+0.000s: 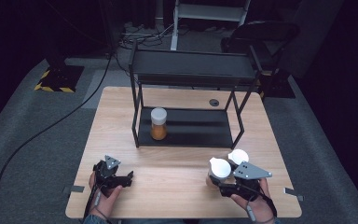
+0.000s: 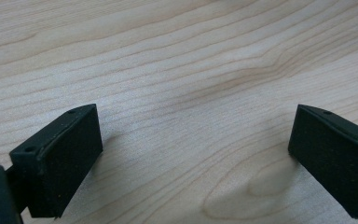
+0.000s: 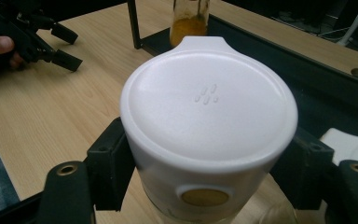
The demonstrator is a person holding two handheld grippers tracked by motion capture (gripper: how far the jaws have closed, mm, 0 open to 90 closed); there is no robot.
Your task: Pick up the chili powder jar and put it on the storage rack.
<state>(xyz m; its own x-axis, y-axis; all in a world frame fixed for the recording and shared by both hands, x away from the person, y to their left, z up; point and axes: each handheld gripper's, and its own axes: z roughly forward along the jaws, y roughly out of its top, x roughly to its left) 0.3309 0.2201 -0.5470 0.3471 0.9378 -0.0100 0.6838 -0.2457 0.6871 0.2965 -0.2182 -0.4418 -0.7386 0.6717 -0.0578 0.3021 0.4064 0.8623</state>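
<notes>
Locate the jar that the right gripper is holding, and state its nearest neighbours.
In the high view the held jar sits near the table's front right, between the right gripper's jaws, beside a second white-lidded jar and in front of the black shelf rack.

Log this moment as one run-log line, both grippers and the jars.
left gripper: open, empty, over table | right gripper: shut on white-lidded jar | second jar: on rack's lower shelf
</notes>
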